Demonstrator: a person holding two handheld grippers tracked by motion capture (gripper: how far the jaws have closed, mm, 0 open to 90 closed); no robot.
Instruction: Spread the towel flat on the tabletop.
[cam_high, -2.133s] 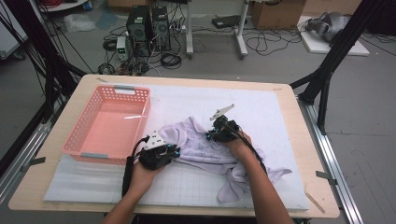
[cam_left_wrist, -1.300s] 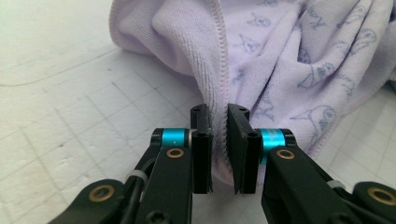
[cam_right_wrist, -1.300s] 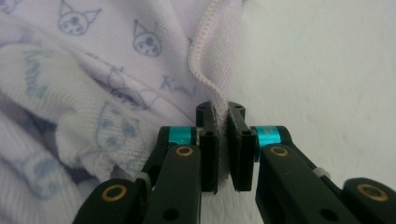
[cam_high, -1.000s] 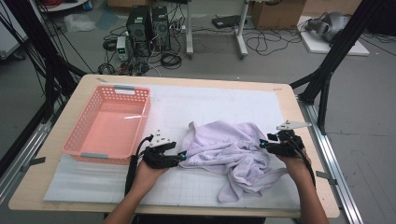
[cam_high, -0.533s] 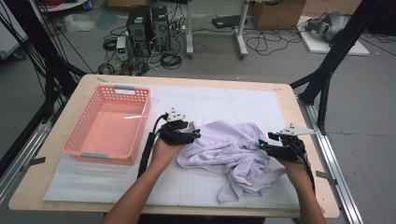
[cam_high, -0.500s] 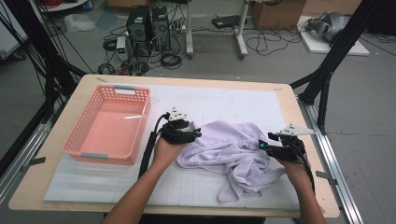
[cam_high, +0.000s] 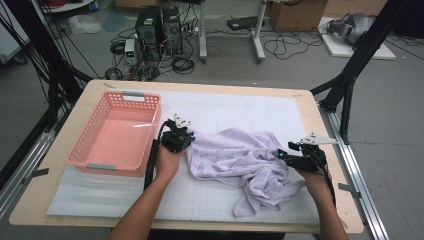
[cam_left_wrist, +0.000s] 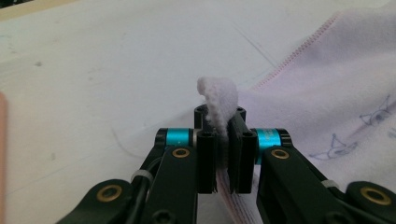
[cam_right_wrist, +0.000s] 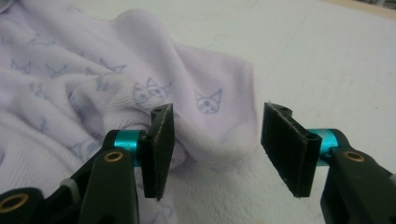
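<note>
A pale lilac cloth (cam_high: 245, 162) printed with small cat faces lies crumpled on the white mat, right of centre. My left gripper (cam_high: 187, 139) is at the cloth's left corner; its jaws have just closed and now pinch a fold of the cloth's edge (cam_left_wrist: 218, 100), which sticks up between the pads. My right gripper (cam_high: 281, 154) is at the cloth's right side. Its jaws stand apart over a raised fold of the cloth (cam_right_wrist: 212, 119), and the pads (cam_right_wrist: 161, 133) do not press on it.
An empty pink plastic basket (cam_high: 117, 135) stands on the left of the table, just left of my left hand. The white gridded mat (cam_high: 225, 107) covers most of the tabletop. Black frame posts rise at both sides, and computers with cables are on the floor behind.
My left hand moved up from the near edge to the cloth's left corner and its jaws shut on the hem. My right gripper stayed at the cloth's right side.
</note>
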